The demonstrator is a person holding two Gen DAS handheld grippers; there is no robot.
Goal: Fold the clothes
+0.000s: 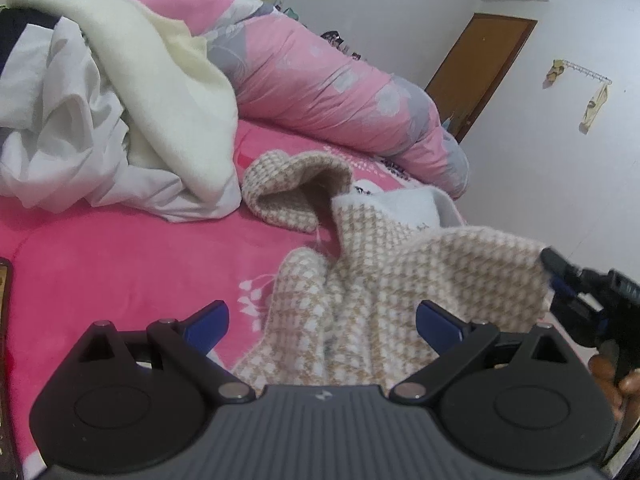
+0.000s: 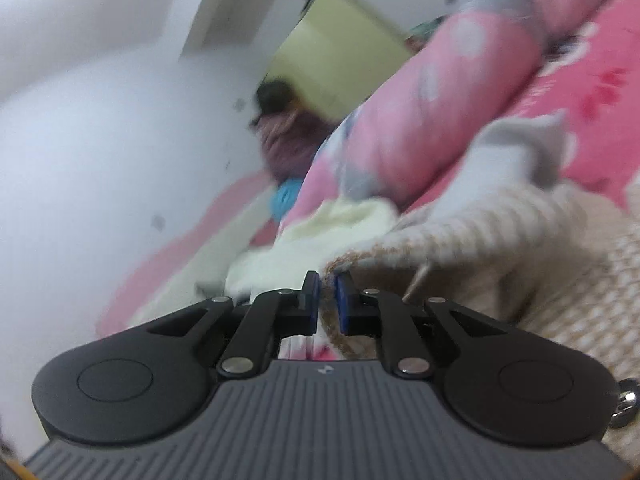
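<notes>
Lifting the beige-and-white houndstooth knit sweater (image 1: 420, 280) off the pink bed (image 1: 120, 260), my right tool (image 2: 328, 300) pinches its hem; left tool (image 1: 322, 320) gapes wide beside it, ready to grip.

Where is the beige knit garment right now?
The beige knit garment lies on the pink bedspread, right of the white laundry pile. The right gripper pinches its edge; the open left gripper hovers over it.

A rolled pink quilt (image 1: 320, 80) lies along the far edge of a bed with a pink sheet (image 1: 120, 256); beyond stand a brown door (image 1: 480, 68) and a wall rack (image 1: 588, 72).
</notes>
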